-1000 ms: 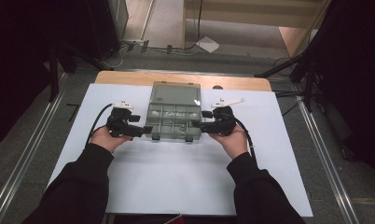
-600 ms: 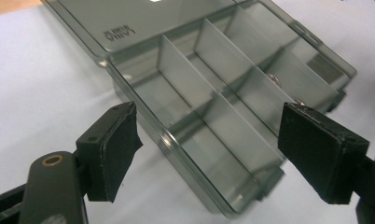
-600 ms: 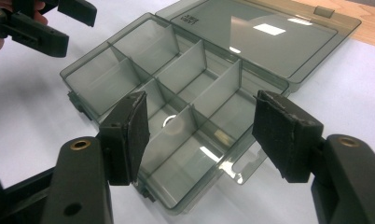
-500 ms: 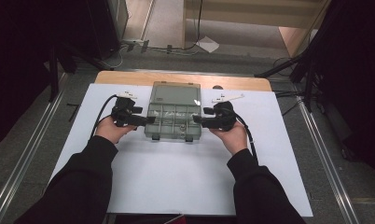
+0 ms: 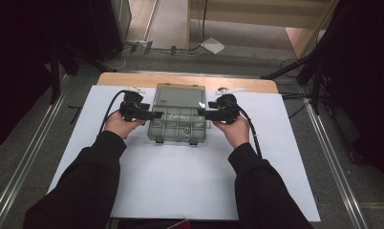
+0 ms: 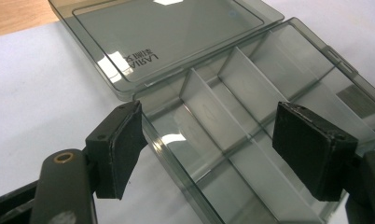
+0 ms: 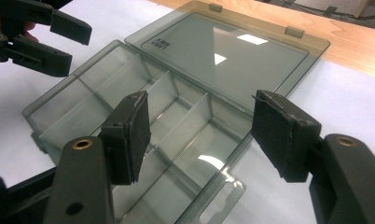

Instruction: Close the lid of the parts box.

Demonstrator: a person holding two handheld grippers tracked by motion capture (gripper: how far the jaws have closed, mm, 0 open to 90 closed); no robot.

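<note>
On the left, the left gripper [image 5: 154, 115] has shifted from the near left corner of the smoky-grey transparent plastic compartment box [image 5: 180, 125] to a spot farther along its left side wall, close to the hinge line. Its jaws have just been closing a little, yet they stand apart with nothing pressed: in the left gripper view [image 6: 202, 151] the box's side wall and one clear divider [image 6: 213, 114] run between the two black pads, and neither pad touches the plastic.

The box itself has not moved. It sits in the far middle of the white table sheet [image 5: 180, 191], its hinged lid [image 5: 179, 96] thrown fully back and lying flat toward the far wooden edge (the tray looks empty, as far as the clear plastic lets one judge).

On the right, the right gripper [image 5: 203, 113] has made the matching move, from the near right corner up to the far part of the right wall. Its jaws gape as well; the right gripper view [image 7: 199, 140] shows them straddling the tray's rim near the hinge, clear of it.

Both hands have gone toward the hinge, so my reading is that the next step is to get hold of the lid and swing it shut; no grip exists yet on either side.
</note>
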